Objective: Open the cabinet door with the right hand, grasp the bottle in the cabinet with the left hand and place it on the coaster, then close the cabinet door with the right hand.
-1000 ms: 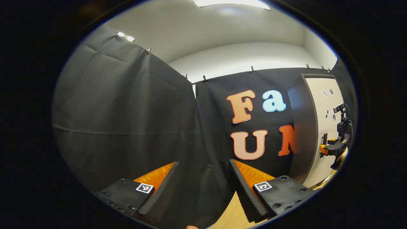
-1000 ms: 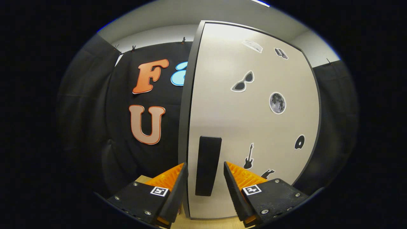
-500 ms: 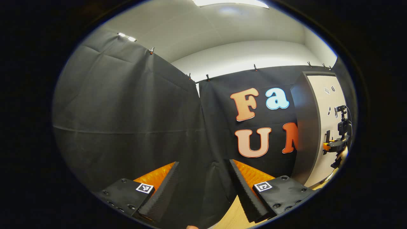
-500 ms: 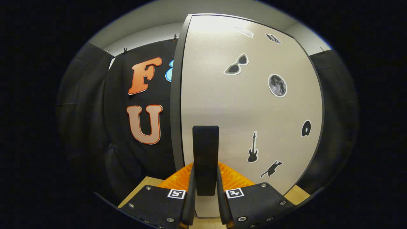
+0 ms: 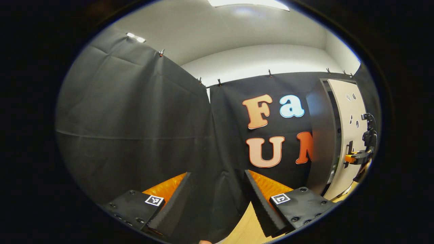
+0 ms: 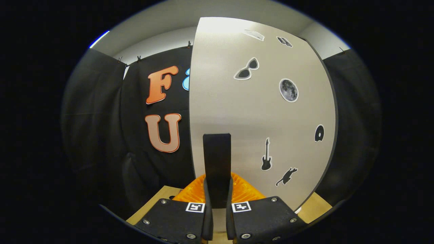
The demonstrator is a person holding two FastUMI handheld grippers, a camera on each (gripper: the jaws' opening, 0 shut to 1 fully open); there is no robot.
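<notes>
- Gripping the door handle (image 6: 217, 169), the right tongs (image 6: 217, 217) are closed on it, a finger pressed to each side of the dark upright bar.
- From the left gripper view, the cabinet door (image 5: 349, 135) stands a little way off the cabinet body (image 5: 320, 142), with a dark gap showing between them (so the opening looks begun, not finished).
- Farther off in that same view, the right tongs (image 5: 356, 157) sit at the handle on the door's front.
- Left tongs (image 5: 217, 200) are spread wide and empty, pointing at the black cloth wall above the desk (image 5: 244, 230), well apart from the cabinet.
- Bottle: presumably inside the cabinet; the gap is too narrow and dark to tell.
- Left to do, by my reading: swing the door fully open, take the bottle, set it on the coaster, shut the door.
</notes>
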